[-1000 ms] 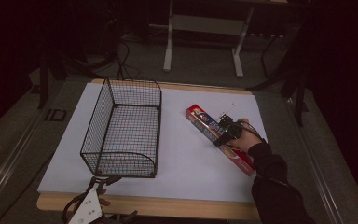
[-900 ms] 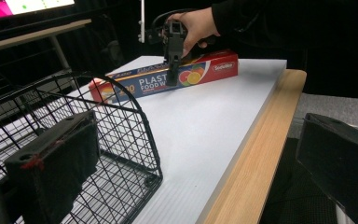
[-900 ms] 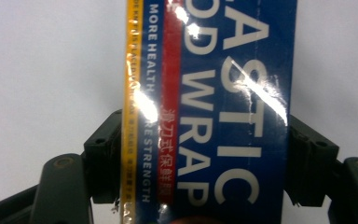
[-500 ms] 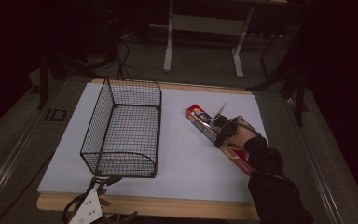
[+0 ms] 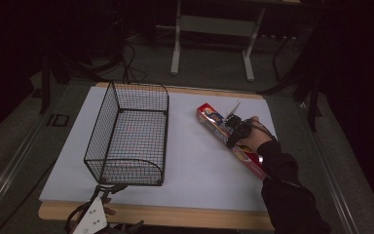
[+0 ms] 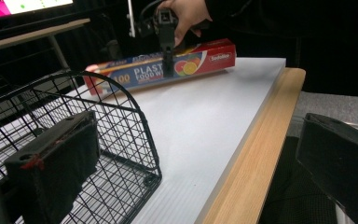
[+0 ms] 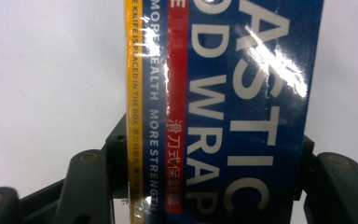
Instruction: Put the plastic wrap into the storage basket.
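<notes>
High view: on the table's right side, the right gripper point(image 5: 234, 130) has just closed its jaws across the plastic wrap box point(image 5: 213, 122), which lies flat right of the wire basket point(image 5: 126, 134). Gripped now, it looks ready to lift. The left gripper point(image 6: 177, 186), jaws apart and empty, waits near the basket's near end.

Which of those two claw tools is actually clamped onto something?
The right gripper, over the long plastic wrap box: its jaws have just closed against the box's two sides. The left gripper near the wire basket at the table's front edge stands open around nothing.
</notes>
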A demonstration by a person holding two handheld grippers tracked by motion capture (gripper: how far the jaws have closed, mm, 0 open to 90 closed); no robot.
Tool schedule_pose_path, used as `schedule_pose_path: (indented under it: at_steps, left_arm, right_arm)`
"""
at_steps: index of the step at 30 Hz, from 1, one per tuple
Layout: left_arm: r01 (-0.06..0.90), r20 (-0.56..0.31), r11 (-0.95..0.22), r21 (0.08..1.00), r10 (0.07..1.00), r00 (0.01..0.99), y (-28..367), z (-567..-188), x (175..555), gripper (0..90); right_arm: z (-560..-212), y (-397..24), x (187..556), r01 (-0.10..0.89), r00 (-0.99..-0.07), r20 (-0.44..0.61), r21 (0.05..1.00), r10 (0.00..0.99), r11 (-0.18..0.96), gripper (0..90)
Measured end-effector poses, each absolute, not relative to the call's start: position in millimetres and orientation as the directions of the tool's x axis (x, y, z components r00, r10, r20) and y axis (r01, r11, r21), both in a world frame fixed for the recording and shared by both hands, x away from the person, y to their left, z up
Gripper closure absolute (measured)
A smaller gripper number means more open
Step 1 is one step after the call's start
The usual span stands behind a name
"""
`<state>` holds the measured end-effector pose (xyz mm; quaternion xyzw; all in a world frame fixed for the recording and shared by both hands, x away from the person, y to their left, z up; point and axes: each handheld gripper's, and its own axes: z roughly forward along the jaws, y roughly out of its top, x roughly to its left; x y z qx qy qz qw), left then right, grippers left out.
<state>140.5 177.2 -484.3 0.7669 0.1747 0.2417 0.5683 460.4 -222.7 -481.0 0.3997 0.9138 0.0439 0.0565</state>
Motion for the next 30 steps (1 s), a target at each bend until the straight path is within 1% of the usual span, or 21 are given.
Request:
schedule_pose_path:
  at_steps: [4,8,23,30]
  left_arm:
    - [-0.007,0.174,-0.295,0.955,0.543,0.822,177,-484,141,0.0]
    - [-0.007,0.174,-0.294,0.956,0.543,0.821,177,-484,141,0.0]
    - [-0.008,0.176,-0.298,0.954,0.543,0.821,177,-484,141,0.0]
    - [-0.006,0.174,-0.295,0.955,0.544,0.821,177,-484,141,0.0]
  right_arm:
    - [-465,-223,459,0.750,-0.638,-0.064,0.178,0.768,0.638,40.0]
    - [-451,-220,456,0.757,-0.621,-0.064,0.211,0.781,0.619,40.1]
    - [-416,-198,446,0.745,-0.612,-0.055,0.294,0.789,0.598,40.0]
    - [-396,-177,441,0.735,-0.593,-0.079,0.352,0.801,0.579,40.0]
